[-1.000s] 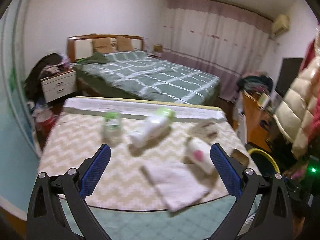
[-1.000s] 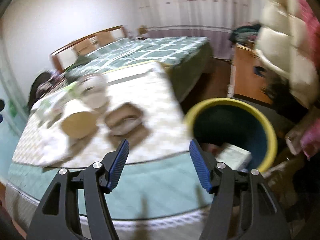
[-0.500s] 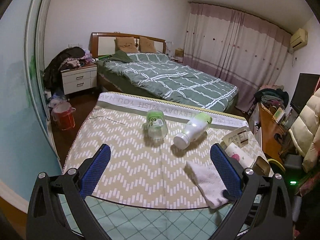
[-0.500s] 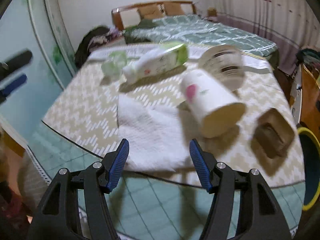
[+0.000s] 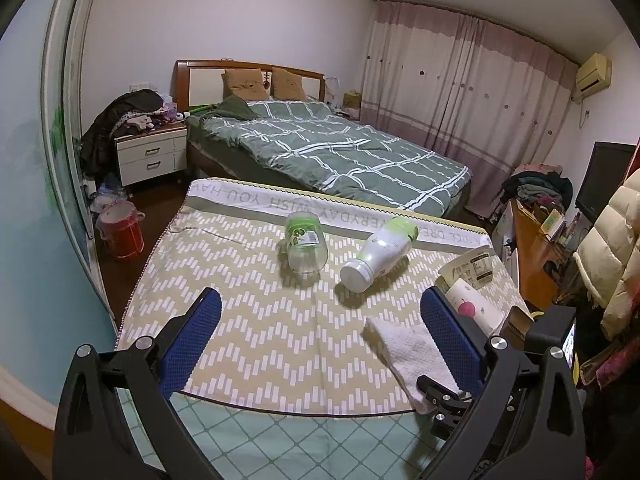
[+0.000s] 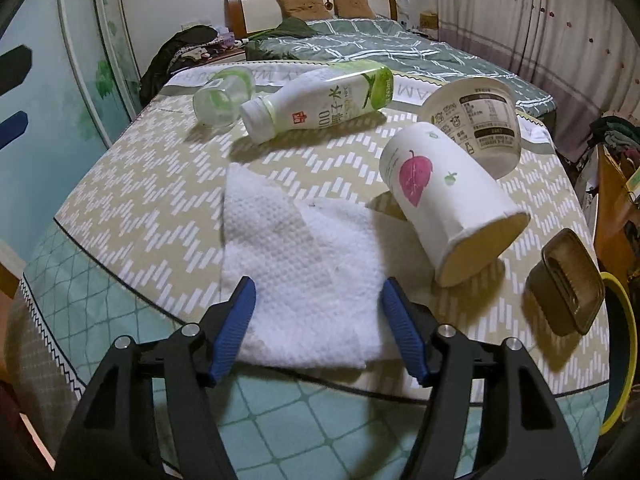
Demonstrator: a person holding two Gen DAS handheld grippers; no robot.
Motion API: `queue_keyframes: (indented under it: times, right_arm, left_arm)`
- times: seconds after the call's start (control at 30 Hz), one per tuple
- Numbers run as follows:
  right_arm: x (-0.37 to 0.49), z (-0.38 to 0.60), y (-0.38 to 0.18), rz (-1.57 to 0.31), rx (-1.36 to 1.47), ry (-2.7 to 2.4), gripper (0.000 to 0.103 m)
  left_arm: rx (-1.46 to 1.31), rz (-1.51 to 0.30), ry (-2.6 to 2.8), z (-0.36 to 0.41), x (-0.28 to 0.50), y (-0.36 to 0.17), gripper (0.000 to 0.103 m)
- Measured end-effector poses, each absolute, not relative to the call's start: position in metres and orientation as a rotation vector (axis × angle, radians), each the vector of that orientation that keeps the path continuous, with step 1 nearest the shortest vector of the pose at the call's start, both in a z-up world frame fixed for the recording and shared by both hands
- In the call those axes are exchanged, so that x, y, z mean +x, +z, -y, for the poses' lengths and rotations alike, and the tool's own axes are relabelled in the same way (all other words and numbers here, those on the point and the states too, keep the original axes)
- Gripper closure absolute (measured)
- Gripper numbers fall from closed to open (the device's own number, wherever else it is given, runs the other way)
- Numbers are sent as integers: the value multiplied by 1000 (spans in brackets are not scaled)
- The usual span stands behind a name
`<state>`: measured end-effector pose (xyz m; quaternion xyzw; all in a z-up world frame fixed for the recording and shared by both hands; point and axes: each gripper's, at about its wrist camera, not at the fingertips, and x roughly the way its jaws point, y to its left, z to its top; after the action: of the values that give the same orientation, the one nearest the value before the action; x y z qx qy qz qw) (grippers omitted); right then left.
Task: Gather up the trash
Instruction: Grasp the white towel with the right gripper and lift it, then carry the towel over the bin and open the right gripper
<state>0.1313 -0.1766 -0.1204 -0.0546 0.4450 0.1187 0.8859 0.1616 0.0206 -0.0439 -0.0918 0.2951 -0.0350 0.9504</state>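
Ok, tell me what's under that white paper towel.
The paper towel lies flat on the zigzag tablecloth, its near edge at the green checked border. No bulge shows, but whatever lies beneath is covered. The right gripper hovers open over its near edge.

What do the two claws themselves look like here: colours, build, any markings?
Both match: the left claw and right claw have matte black angular frames with triangular cut-outs, silver screw heads at the joints, and blue textured pads lining the fingers. No markings, cables or sleeves show.
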Motion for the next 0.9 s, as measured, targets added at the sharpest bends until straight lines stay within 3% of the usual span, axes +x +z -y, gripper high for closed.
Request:
queue_keyframes:
  times: [0.1,0.17,0.23,0.9]
  right_arm:
    - [128,180,-119,-915,-113,248,63]
    - [125,179,-118,-911,-121,253,83]
    - [122,178,-117,-915,-119,270,93]
    - [64,247,-43,-763,105,323,96]
  left_arm:
    - [-188,-604,-78,-18,161,-45,5]
    - [-185,-605,-81,-15,161,-45,5]
    - [-185,-605,-83,-14,160,-44,5]
    - [-147,-608,-125,10,158,-38,5]
